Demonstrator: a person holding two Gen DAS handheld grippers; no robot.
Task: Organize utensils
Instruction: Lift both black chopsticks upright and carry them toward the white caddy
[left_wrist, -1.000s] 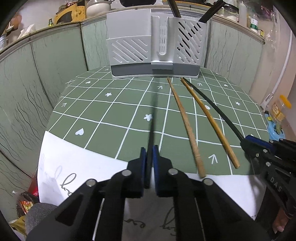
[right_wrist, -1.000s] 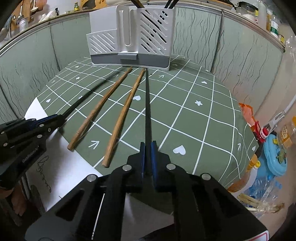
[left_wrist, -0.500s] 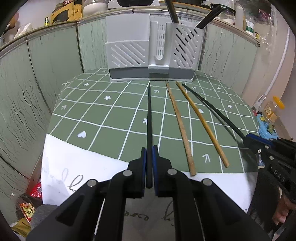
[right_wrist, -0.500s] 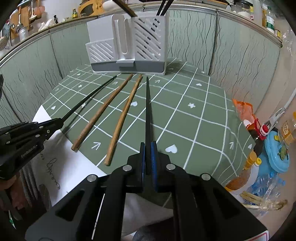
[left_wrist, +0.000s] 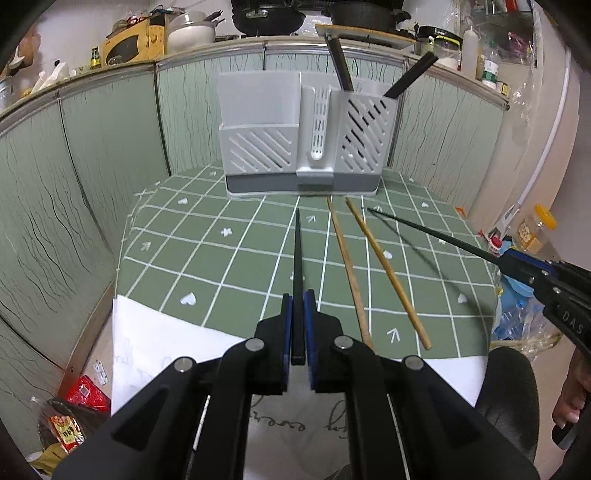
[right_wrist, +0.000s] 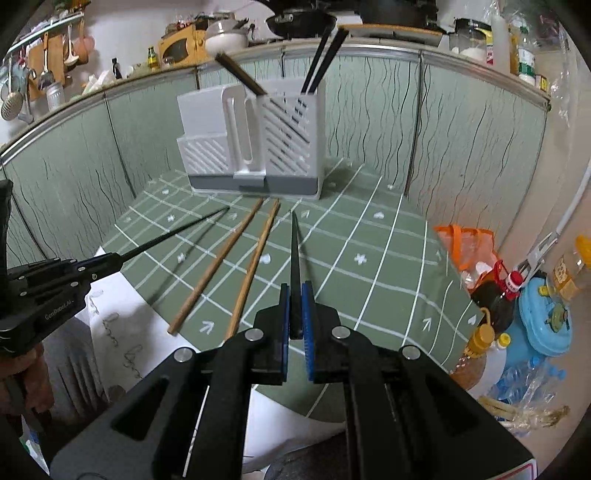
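Observation:
My left gripper (left_wrist: 298, 299) is shut on a black chopstick (left_wrist: 297, 251) that points at the grey utensil holder (left_wrist: 306, 144) at the back of the table. My right gripper (right_wrist: 294, 291) is shut on a second black chopstick (right_wrist: 294, 251), held above the cloth. Each gripper shows in the other's view: the right one (left_wrist: 515, 262) with its chopstick (left_wrist: 432, 232), the left one (right_wrist: 107, 260) with its chopstick (right_wrist: 173, 232). Two wooden chopsticks (left_wrist: 349, 258) (left_wrist: 388, 269) lie on the green cloth between them, seen also as wooden chopsticks (right_wrist: 218, 262) (right_wrist: 255, 266). The holder (right_wrist: 255, 147) has dark utensils standing in its right compartment.
The green checked tablecloth (left_wrist: 229, 266) covers a round table walled by green panels (left_wrist: 92, 177). White paper (left_wrist: 155, 332) hangs over the near edge. Bottles and a blue container (right_wrist: 543, 317) crowd the floor at right; snack packets (left_wrist: 70, 428) lie lower left.
Both grippers have risen with their black chopsticks, lifting them off the cloth, so the table looks smaller and farther. The wooden chopsticks have not moved.

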